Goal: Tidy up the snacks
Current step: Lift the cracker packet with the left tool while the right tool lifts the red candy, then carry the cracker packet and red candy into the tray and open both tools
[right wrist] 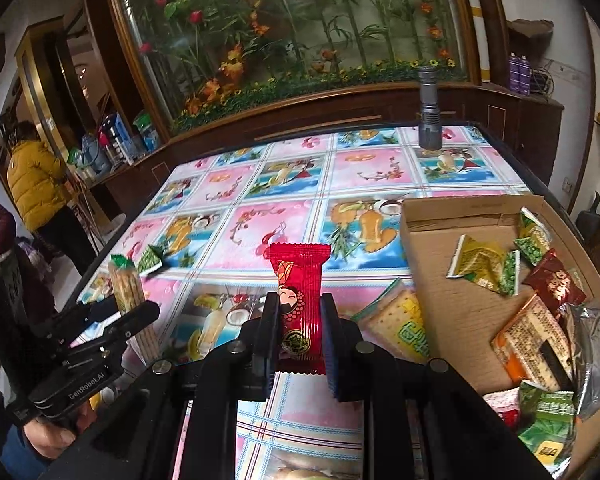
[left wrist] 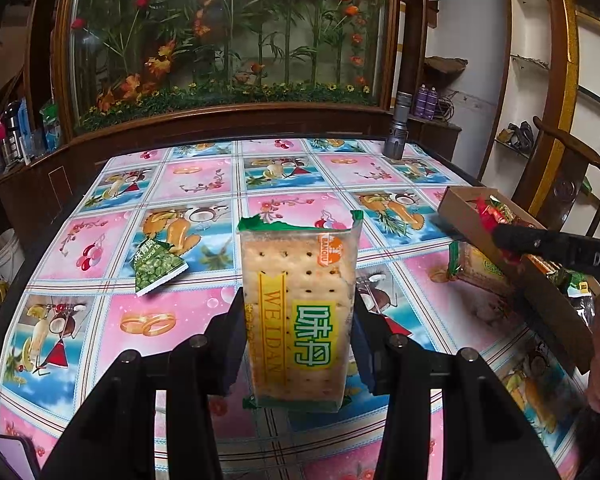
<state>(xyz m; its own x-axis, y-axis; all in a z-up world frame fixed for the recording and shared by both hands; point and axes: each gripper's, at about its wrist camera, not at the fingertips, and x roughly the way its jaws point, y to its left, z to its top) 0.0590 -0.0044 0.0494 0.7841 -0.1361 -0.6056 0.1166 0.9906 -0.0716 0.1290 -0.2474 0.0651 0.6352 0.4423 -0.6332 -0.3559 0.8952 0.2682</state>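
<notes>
Right wrist view: right gripper (right wrist: 300, 332) jaws pinching red foil candy packet (right wrist: 300, 300), long axis upright; open brown cardboard box (right wrist: 452, 300) at 3 o'clock, nearer this hand. Left gripper (left wrist: 298, 332) clamps clear cracker pack (left wrist: 298, 312), upright, box farther at 2 o'clock.

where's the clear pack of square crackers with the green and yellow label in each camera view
Left wrist view: the clear pack of square crackers with the green and yellow label stands centre frame, clamped in the left gripper.
Right wrist view: same pack at far left, seen edge-on.
Shared landmark: the grey metal flashlight upright at the table's far right corner.
</notes>
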